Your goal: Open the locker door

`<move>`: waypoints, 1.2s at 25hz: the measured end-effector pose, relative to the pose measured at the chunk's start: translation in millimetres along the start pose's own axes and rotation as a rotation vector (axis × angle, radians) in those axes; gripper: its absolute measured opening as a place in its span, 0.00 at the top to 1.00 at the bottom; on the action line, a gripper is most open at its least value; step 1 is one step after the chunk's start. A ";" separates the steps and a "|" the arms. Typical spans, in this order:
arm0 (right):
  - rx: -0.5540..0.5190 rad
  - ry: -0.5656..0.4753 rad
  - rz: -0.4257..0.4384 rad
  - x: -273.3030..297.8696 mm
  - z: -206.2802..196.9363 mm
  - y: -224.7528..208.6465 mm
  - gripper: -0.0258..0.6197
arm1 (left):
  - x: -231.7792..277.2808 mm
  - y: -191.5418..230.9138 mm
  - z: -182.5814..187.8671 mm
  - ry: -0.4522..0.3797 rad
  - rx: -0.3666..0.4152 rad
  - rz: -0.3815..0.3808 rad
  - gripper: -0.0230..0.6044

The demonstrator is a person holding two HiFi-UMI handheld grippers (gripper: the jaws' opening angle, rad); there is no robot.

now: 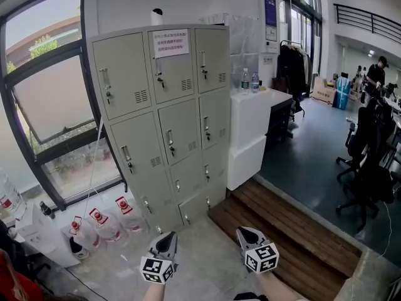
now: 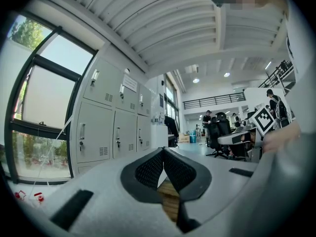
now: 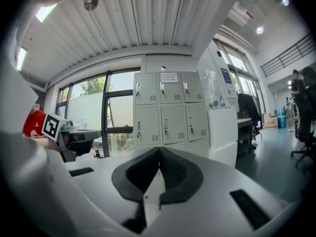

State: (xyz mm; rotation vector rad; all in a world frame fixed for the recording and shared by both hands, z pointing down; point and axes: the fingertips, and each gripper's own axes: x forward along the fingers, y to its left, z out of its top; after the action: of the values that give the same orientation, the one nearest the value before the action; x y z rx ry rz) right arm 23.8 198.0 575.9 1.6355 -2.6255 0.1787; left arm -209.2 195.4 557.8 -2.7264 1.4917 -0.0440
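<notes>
Big office room, lockers (image 1: 169,118) sitting well ahead of the left claw (image 1: 166,242) and right claw (image 1: 249,234), both pinched shut, empty. Guessing we're approaching; next needs reaching a door handle (image 1: 170,142).

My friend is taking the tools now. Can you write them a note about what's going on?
Left tool: shut, empty, held low, apart from the locker.
Right tool: shut, empty, beside the left one, also short of the locker.
Locker: grey, straight ahead; every door in view is closed.
Done: nothing yet; no door is touched.
Left: step closer, pick a door, grip its handle, probably pull it open.
</notes>
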 end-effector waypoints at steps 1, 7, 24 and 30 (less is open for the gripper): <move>0.002 0.002 -0.002 3.1 -0.9 -0.9 0.94 | 2.3 3.4 -1.1 0.001 0.000 0.000 0.95; 0.003 0.024 -0.007 30.2 -1.5 -21.3 0.94 | 32.2 20.2 -4.1 0.007 -0.029 0.001 0.95; 0.019 -0.008 0.148 313.6 50.7 -211.1 0.94 | 322.6 138.1 4.6 -0.014 -0.026 0.139 0.95; 0.039 -0.006 0.182 399.6 68.5 -270.1 0.94 | 417.1 169.6 12.5 -0.005 -0.039 0.171 0.95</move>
State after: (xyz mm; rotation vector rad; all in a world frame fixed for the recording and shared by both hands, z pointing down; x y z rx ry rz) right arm 91.0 -284.4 567.1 1.4080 -2.7907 0.2334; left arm -126.5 -247.1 541.7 -2.6137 1.7355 -0.0035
